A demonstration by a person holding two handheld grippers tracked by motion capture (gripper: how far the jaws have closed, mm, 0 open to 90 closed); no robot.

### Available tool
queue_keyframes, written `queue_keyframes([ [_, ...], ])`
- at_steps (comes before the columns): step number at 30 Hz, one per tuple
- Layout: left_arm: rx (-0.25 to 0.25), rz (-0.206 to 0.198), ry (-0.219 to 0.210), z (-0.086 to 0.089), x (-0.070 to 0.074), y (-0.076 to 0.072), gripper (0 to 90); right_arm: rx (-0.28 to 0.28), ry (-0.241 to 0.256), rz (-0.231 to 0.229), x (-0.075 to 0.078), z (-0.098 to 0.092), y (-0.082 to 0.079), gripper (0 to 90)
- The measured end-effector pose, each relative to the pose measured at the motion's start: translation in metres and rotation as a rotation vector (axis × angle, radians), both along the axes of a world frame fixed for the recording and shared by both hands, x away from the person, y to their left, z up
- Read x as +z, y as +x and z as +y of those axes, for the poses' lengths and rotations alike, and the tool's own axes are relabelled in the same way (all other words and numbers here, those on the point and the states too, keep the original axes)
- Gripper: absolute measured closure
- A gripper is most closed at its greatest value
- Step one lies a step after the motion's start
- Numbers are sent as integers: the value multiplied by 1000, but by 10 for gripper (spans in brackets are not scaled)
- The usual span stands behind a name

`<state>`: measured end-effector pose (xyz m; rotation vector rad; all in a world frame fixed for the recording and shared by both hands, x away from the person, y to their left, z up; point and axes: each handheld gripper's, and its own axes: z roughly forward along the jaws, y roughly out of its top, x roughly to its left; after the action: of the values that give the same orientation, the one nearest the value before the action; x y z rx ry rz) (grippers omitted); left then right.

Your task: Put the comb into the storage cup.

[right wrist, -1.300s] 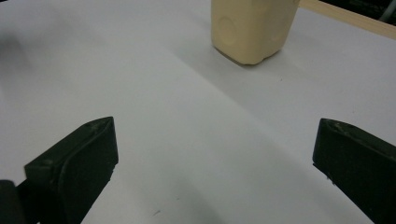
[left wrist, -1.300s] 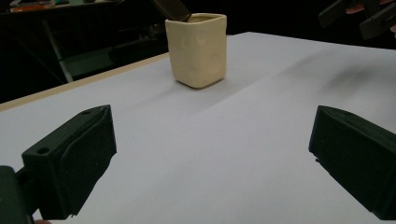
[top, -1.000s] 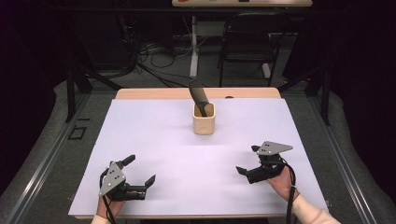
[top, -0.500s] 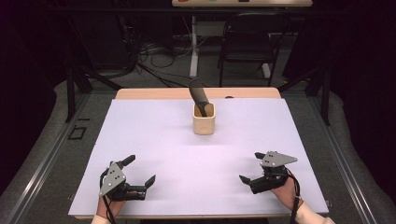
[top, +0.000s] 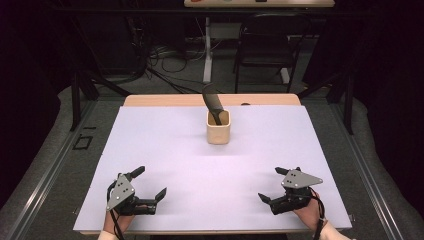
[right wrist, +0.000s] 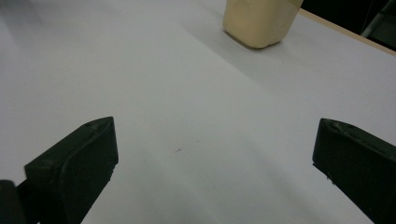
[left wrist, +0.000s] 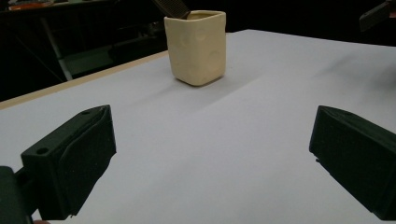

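Black jaws: matte, blocky and angular, those of the left gripper (top: pixel 151 184) and the right gripper (top: pixel 273 184) stand spread wide with nothing between them, low over the near edge of the table.
Hands: a hand (top: pixel 114 222) grips the left tool at the bottom left of the high view, another hand (top: pixel 308 213) the right tool at the bottom right; each tool carries a grey three-cornered plate on top and trails a dark cable.
Table cover: a smooth, pale lilac-white sheet (top: pixel 210 170) lies flat over the whole working area, bare between the two grippers.
Left gripper view: the released jaws frame open sheet, and the cup (left wrist: pixel 196 45) stands well beyond them, slightly left of centre, its dimpled walls plain to see.
Right gripper view: the parted jaws frame blank sheet with a faint speck; the bottom of the cup (right wrist: pixel 259 21) sits far ahead at the top edge, its rim cut off.
Cup: a cream, square-sided cup (top: pixel 218 127) with rounded corners stands upright at the far middle of the sheet, well apart from both grippers.
Dark tool: a long black object (top: pixel 213 103) leans out of the cup toward the far left; the left gripper view shows fine ridges on it (left wrist: pixel 173 8).
Table edge: a light wooden strip (top: pixel 165 100) shows past the sheet.
Background: a dark chair (top: pixel 263 50), a table leg and loose cables on a grey floor.
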<state>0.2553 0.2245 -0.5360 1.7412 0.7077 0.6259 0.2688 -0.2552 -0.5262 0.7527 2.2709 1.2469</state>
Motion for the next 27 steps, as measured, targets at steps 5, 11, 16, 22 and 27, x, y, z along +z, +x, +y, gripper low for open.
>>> queue_keyframes([
  [5, 1, 0, 1, 0, 0, 0, 5, -2, 1, 4, -1, -2, -5, 0],
  [11, 0, 2, 0, 0, 0, 0, 5, -3, -12, 0, -2, -4, -11, 0],
  [16, -1, 4, 1, 1, -1, 0, 5, -6, -14, -6, -1, -6, -15, 0],
  [22, -2, 4, 2, 0, -1, 0, 5, -19, -3, -7, -1, -10, -19, 0],
  [27, -2, 5, 3, 0, -1, 0, 5, -22, -1, -15, 0, -11, -20, 0],
])
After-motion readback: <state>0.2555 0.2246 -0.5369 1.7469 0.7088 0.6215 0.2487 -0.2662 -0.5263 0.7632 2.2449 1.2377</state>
